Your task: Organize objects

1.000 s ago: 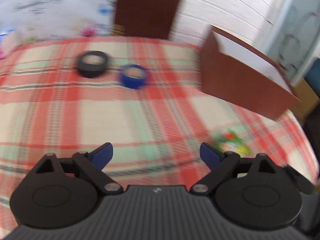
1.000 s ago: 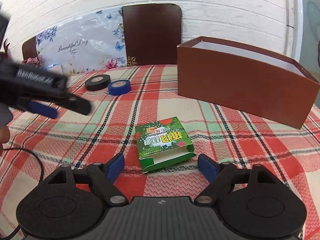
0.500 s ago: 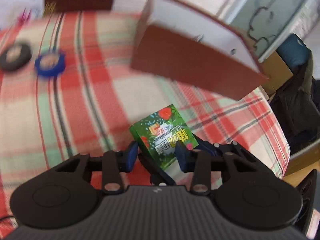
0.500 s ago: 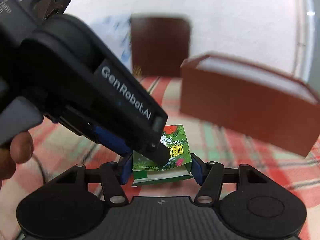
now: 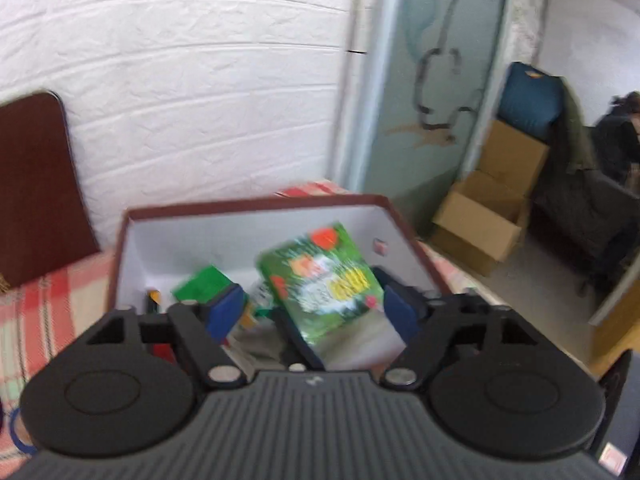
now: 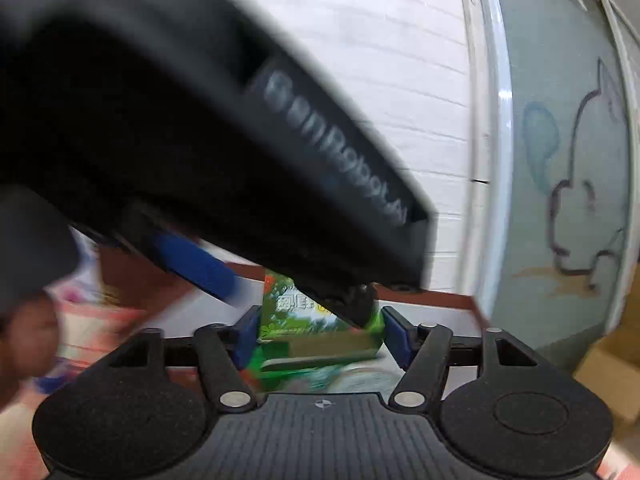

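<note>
Green carton point(image 5: 326, 280), likely a light, thin-walled, easily crushed pack best taken across its flat side faces, tilts over the open brown box point(image 5: 256, 206), between the opening jaws of the left gripper point(image 5: 310, 312) and right gripper point(image 6: 320, 338), neither visibly pinching it.

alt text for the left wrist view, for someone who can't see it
A green printed carton sits tilted between the opening jaws of the left gripper, above an open brown box with a white interior that already holds other blurred items. Behind are a white brick wall and stacked cardboard boxes.
</note>
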{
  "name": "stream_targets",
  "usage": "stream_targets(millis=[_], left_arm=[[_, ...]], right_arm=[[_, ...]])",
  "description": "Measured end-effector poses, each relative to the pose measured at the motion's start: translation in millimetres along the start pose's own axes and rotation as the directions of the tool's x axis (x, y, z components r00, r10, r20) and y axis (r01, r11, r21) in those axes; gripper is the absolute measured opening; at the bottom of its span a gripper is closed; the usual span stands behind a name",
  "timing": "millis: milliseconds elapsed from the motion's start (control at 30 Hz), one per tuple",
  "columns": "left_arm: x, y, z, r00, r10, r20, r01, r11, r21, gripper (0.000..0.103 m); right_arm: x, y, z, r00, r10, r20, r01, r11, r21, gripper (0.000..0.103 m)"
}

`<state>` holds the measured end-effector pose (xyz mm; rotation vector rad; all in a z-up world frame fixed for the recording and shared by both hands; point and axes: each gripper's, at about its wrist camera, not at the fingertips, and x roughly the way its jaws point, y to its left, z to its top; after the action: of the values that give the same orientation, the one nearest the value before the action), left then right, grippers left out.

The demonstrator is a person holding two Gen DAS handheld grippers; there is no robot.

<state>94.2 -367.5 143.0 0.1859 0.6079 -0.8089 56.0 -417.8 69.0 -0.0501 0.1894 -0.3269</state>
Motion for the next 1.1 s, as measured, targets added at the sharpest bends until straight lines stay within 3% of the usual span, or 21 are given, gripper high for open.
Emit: stream_targets(millis=[67,133,200,333,600,900,1100], left_arm=[[10,5,4,0.999,0.051,-0.003,-0.051,0.999,-0.004,0.08],[13,14,-1,0.998,0.069,0.007,-0.069,0.998,-0.014,0.08],[17,23,-6,0.994,0.107,-0.001,-0.107,0.994,-0.026,0.08],[15,36,-19,0.993,0.109,-0.038,-0.112,0.991,-0.069,0.08],[-20,28,-43,0.984,0.173,-0.05,-0.175,0.983,-0.055,0.082],[-67,40,-92,0.96,0.258,-0.111,-0.267,0.961,-0.075,0.083],[-92,48,-122,0.949,0.282,-0.14,-0.295,0.952,-0.085,0.084]], right_arm=[[17,-9,-4,0.998,-0.04,-0.047,0.042,0.999,0.026,0.076],[14,-23,-10,0.999,-0.017,-0.03,0.021,0.994,0.107,0.075],[7,-28,-18,0.999,-0.044,-0.02,0.046,0.99,0.136,0.076],[-6,-29,-23,0.999,-0.046,-0.029,0.05,0.984,0.171,0.076],[-51,-22,-25,0.998,-0.066,0.007,0.063,0.981,0.181,0.078],[-102,-8,-42,0.997,-0.035,-0.072,0.05,0.977,0.207,0.078],[-129,-9,-35,0.998,-0.016,-0.063,0.032,0.965,0.261,0.078]])
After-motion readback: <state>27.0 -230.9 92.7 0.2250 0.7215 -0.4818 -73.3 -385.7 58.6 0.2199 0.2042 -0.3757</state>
